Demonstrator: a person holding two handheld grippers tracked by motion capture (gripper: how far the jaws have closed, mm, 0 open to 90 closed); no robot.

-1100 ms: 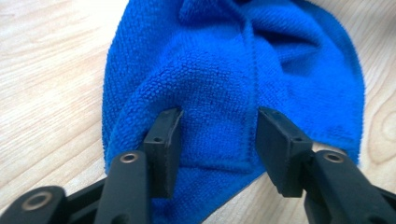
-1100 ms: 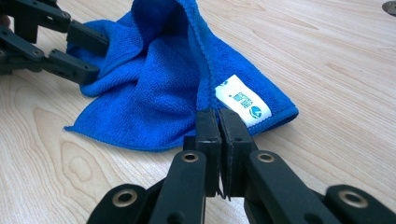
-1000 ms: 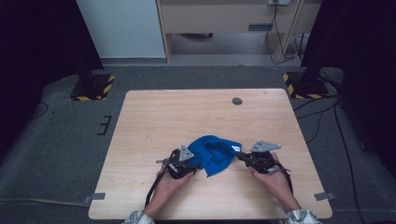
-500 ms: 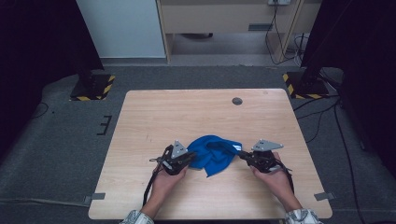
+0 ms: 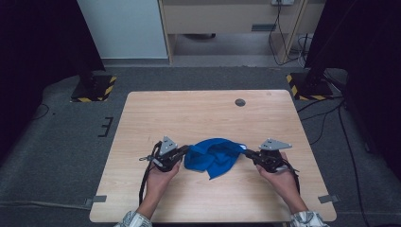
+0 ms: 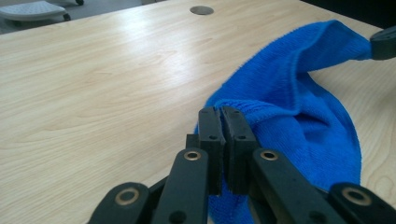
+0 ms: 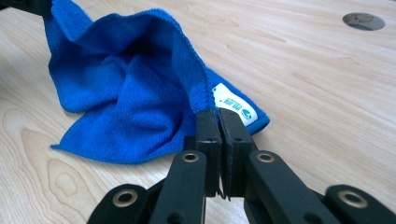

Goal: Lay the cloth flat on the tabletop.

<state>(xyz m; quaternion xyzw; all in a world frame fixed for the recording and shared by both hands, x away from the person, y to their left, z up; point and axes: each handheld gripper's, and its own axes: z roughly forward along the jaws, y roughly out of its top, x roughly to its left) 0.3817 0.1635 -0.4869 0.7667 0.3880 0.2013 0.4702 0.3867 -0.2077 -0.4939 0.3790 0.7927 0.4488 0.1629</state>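
Note:
A blue microfibre cloth (image 5: 215,155) hangs slack between my two grippers over the near half of the wooden table (image 5: 203,113). My left gripper (image 5: 185,150) has just been closing and is now shut on the cloth's left edge (image 6: 299,121), jaws (image 6: 222,114) pressed together on the fabric. On the other side, my right gripper (image 5: 247,152) is shut on the cloth's right edge (image 7: 130,88) beside a white label (image 7: 233,108). The right gripper's tip (image 6: 385,42) shows in the left gripper view, pinching the far corner.
A round grey grommet (image 5: 240,102) sits in the tabletop near the far edge. Cables trail from both grippers back along the person's forearms. Dark stands with yellow-black striped bases (image 5: 92,90) are on the floor beyond the table's far corners.
The left gripper closed on the cloth's left edge, then lifted and drew it to the left. The cloth now stretches wider between the grippers. The right gripper stayed put.

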